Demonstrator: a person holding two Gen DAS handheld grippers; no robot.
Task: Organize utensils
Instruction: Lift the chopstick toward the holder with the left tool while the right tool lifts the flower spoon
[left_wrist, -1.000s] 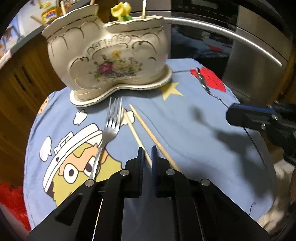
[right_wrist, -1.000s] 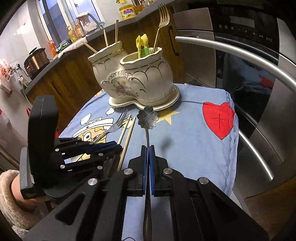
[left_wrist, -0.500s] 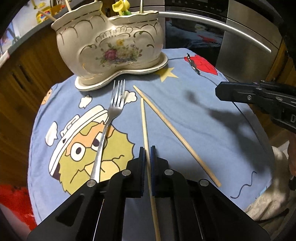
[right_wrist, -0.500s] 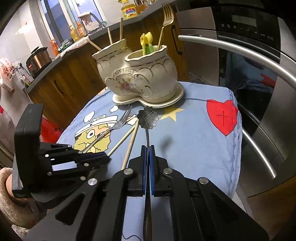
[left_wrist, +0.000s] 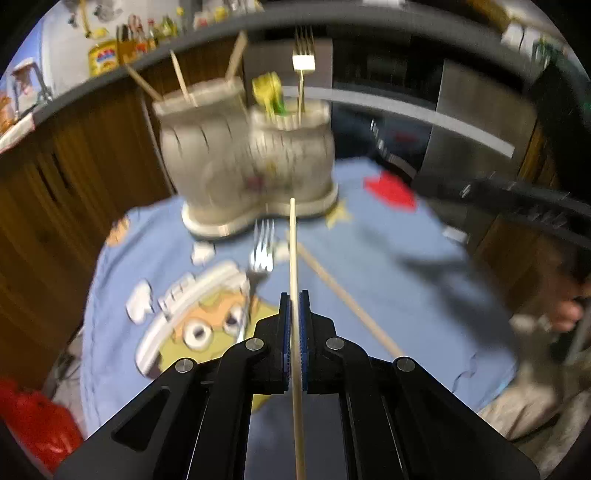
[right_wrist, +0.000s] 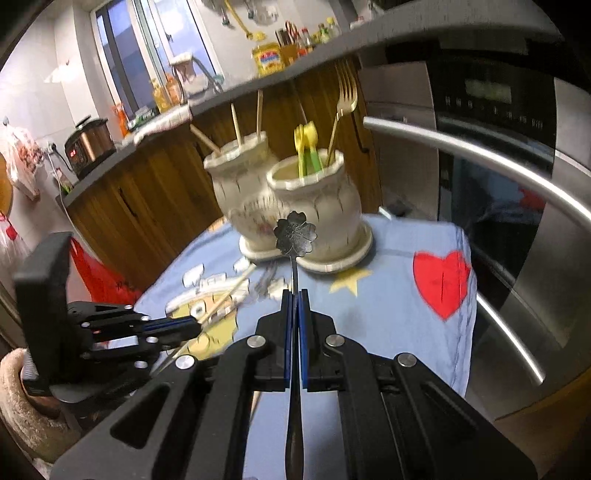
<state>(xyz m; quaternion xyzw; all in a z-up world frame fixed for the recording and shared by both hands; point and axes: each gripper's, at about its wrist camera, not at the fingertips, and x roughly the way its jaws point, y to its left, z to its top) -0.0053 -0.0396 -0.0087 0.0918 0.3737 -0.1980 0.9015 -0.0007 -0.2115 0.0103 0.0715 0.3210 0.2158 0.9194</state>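
left gripper (left_wrist: 294, 301): jaws clamped on a wooden chopstick (left_wrist: 293, 251); the stick runs straight forward between the blue pads, tip ending just short of the holder's base in this view (frame is motion-blurred).
right gripper (right_wrist: 294, 295): jaws pressed together on the thin stem of a dark spoon (right_wrist: 295, 233) with a flower-shaped bowl; the bowl stands up in front of the holder's right pot.
landmark: cream ceramic utensil holder (right_wrist: 284, 195), two joined pots on one shared base, sitting at the far side of the cloth.
second chopstick (left_wrist: 345, 297): flat on the cloth, in front of the holder, slanting away to the right of the held one, well apart from the left gripper's pads.
silver fork (left_wrist: 263, 247): lying on the cloth, tines pointing at the holder's base, just left of the held chopstick.
holder, left pot: three chopsticks (right_wrist: 236, 125) standing in it, tilted.
holder, right pot: a gold fork (right_wrist: 341, 110) with tines up, and yellow-green plastic utensils (right_wrist: 308, 147) (kind not clear).
cloth (right_wrist: 399, 306): blue, printed with a cartoon figure, a yellow star and a red heart; it bears the holder and the loose utensils.
behind the holder: wood cabinet front under a dark counter.
right of the holder: steel oven (right_wrist: 517, 177) with long bar handle.
person: a hand in a fuzzy sleeve (right_wrist: 22, 406) grips the left gripper's handle.
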